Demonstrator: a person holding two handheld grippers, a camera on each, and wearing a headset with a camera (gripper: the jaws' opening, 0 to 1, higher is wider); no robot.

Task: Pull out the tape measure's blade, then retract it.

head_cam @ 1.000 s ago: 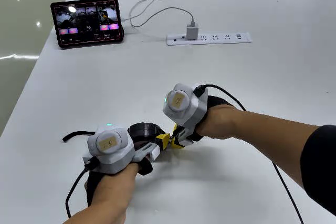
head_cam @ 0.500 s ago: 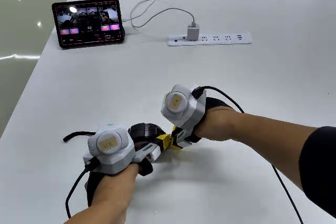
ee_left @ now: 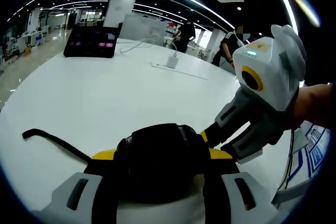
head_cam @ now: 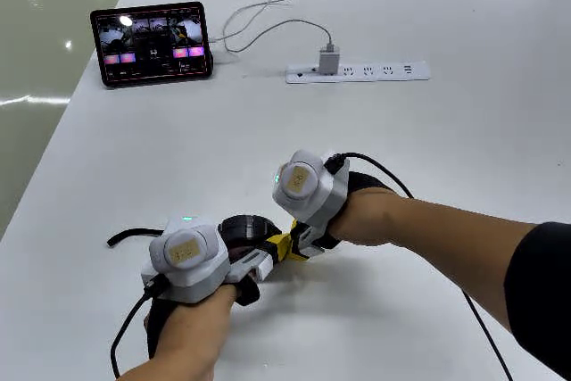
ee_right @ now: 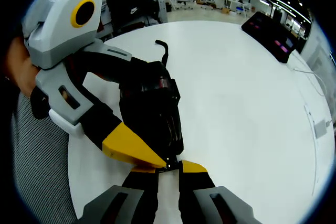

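A tablet (head_cam: 152,42) glows at the far left corner of the white worktop (head_cam: 446,149). Toward the near left edge, the left gripper (ee_left: 163,156) clamps the black tape measure (head_cam: 243,227) between its yellow-tipped jaws. From the right, the right gripper (ee_right: 169,170) stands with jaws narrowed to a pinch at the case's mouth, seemingly on the blade end (ee_right: 169,164). Over the last second both grippers have barely shifted and no blade shows, so the pull has probably yet to begin.
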